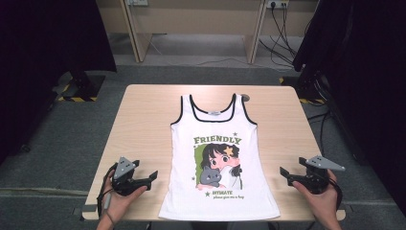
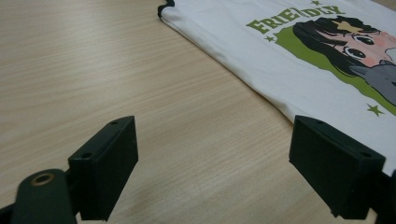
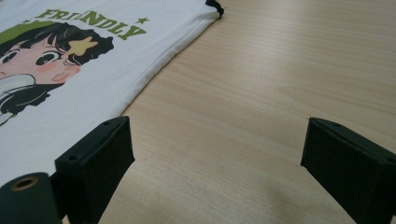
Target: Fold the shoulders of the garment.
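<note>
Your left gripper (image 1: 154,176) sits low over the near left part of the table (image 1: 143,120), its jaws spread wide with nothing between them but bare wood, and your right gripper (image 1: 283,173) mirrors it on the near right, jaws equally spread and empty. Both point inward, toward each other, with the white tank top (image 1: 219,160) lying flat and face up between them. Its long axis runs away from you, hem at the near table edge and black-trimmed straps at the far end, so each gripper faces one long side seam near the hem. In the left gripper view the garment's side edge runs just beside the right-hand jaw; in the right gripper view it passes just beside the left-hand jaw, so neither hand is clearly closer. Judging from this, the coming move turns on sliding each tool inward to its own side edge, the left to the shirt's left seam, the right to its right seam.
</note>
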Demonstrator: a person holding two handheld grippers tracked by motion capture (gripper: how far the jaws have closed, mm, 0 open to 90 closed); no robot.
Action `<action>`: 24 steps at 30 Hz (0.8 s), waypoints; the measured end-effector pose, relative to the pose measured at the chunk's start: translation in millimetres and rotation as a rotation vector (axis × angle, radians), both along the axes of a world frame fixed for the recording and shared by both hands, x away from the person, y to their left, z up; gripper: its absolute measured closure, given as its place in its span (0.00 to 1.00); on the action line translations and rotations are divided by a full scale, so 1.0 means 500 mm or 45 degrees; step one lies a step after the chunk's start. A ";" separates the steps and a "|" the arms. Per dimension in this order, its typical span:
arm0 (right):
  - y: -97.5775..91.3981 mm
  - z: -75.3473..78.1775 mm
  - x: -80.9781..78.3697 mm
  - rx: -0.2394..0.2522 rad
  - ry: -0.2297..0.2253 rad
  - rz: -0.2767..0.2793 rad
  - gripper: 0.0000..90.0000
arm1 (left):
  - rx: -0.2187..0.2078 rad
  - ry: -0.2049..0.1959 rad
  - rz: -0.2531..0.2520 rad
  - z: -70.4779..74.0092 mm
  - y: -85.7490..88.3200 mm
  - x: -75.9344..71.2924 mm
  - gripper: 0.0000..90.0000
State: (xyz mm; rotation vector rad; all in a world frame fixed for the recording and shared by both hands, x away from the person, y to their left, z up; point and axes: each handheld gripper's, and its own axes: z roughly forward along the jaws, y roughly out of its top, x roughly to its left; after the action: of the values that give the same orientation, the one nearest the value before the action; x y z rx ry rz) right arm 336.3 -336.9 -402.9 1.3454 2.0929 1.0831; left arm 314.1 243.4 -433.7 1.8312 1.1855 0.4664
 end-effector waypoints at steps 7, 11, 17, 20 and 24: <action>0.001 0.002 -0.001 0.003 -0.017 0.004 0.10 | 0.009 -0.008 -0.010 0.002 -0.005 0.006 0.17; 0.002 0.004 0.001 -0.001 -0.027 0.009 0.10 | 0.013 -0.013 -0.009 0.003 -0.006 0.016 0.17; 0.002 0.007 0.001 0.006 -0.039 0.005 0.10 | 0.018 -0.027 -0.017 0.009 -0.011 0.041 0.17; 0.001 0.007 0.004 0.009 -0.040 0.001 0.10 | 0.023 -0.034 -0.019 0.016 -0.016 0.066 0.17; 0.000 0.007 0.004 0.010 -0.043 0.001 0.10 | 0.031 -0.045 -0.026 0.025 -0.026 0.105 0.18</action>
State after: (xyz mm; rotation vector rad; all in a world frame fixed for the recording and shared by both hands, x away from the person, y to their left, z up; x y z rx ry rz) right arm 338.4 -336.8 -399.3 1.3212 2.0676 1.1072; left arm 366.7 230.5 -421.0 1.8471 1.1412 0.5017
